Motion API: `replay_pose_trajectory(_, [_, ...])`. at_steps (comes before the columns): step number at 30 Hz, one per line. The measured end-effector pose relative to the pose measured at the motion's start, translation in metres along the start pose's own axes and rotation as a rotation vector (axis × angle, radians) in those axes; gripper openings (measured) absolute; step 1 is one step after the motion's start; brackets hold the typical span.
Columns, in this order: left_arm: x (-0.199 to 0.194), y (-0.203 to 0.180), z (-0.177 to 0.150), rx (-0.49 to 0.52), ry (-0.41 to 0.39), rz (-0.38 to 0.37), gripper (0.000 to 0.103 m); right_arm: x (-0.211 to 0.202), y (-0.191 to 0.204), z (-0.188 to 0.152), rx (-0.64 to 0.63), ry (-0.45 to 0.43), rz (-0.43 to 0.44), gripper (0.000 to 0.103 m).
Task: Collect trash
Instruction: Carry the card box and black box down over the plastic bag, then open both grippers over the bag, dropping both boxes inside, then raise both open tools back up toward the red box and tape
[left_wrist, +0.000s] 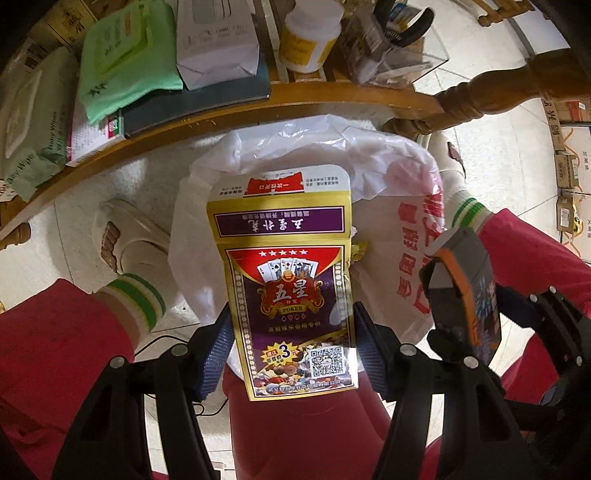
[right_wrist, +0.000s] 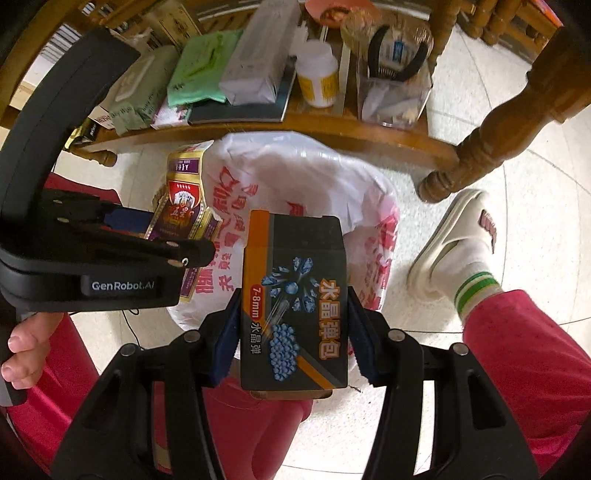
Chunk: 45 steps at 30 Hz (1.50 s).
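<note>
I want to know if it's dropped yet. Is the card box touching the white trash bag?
Cannot tell. In the left wrist view the poker card box, clamped in the left gripper, overlaps the white bag, showing neither contact nor gap.

Two claws: the left claw (left_wrist: 293, 343) and the right claw (right_wrist: 291, 328). Two flat cartons: one card box (left_wrist: 291, 295) and one dark box with orange trim (right_wrist: 295, 306). One bin lined with one white bag (right_wrist: 317, 173). Two slippers (right_wrist: 450, 236) on the floor. On the wooden surface (left_wrist: 229, 118): two wipe packs (left_wrist: 125, 55), one white bottle (left_wrist: 310, 37), one white paper packet (left_wrist: 218, 40).
</note>
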<state>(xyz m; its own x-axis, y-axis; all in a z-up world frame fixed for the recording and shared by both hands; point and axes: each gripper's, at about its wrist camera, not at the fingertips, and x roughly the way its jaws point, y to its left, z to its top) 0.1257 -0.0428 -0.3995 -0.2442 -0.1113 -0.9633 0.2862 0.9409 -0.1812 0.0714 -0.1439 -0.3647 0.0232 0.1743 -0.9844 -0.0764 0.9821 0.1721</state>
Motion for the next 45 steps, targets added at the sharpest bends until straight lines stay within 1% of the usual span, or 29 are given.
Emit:
replay_pose_trajectory(6, [0.02,0.003,0.009,-0.027,0.049,-0.004,0.061,0.021,0.0,0.003,-0.002,0.048,0.006,0.052])
replay_pose_trajectory(15, [0.027,0.01,0.014,-0.066,0.074,-0.012,0.061,0.037,0.0,0.005,0.008,0.087,0.037,0.052])
replay_pose_trajectory(17, [0.029,0.011,0.016,-0.077,0.084,0.006,0.064,0.037,0.0,0.006,0.012,0.087,0.038,0.052])
replay_pose_trajectory(18, [0.031,0.013,0.016,-0.091,0.095,0.014,0.069,0.037,-0.001,0.007,0.016,0.084,0.04,0.052])
replay_pose_trajectory(20, [0.033,0.014,0.015,-0.097,0.104,0.004,0.069,0.036,-0.003,0.008,0.022,0.081,0.04,0.055])
replay_pose_trajectory(21, [0.033,0.014,0.015,-0.1,0.106,0.005,0.071,0.035,-0.004,0.008,0.027,0.077,0.041,0.06])
replay_pose_trajectory(25, [0.031,0.011,0.014,-0.085,0.096,0.007,0.073,0.033,-0.005,0.008,0.032,0.068,0.044,0.061])
replay_pose_trajectory(33, [0.025,0.008,0.012,-0.061,0.083,0.012,0.073,0.03,-0.003,0.008,0.031,0.064,0.046,0.061])
replay_pose_trajectory(38, [0.015,0.005,0.007,-0.042,0.059,0.025,0.073,0.023,-0.001,0.005,0.026,0.052,0.048,0.061])
replay_pose_trajectory(42, [-0.004,0.0,-0.003,-0.009,0.019,0.053,0.074,0.006,0.002,0.0,0.012,0.029,0.047,0.061])
replay_pose_trajectory(44, [-0.019,-0.001,-0.012,0.01,-0.002,0.067,0.077,-0.01,0.004,-0.003,-0.011,0.006,0.05,0.062])
replay_pose_trajectory(45, [-0.028,-0.003,-0.018,0.023,-0.015,0.069,0.078,-0.023,0.007,-0.005,-0.03,-0.014,0.046,0.064])
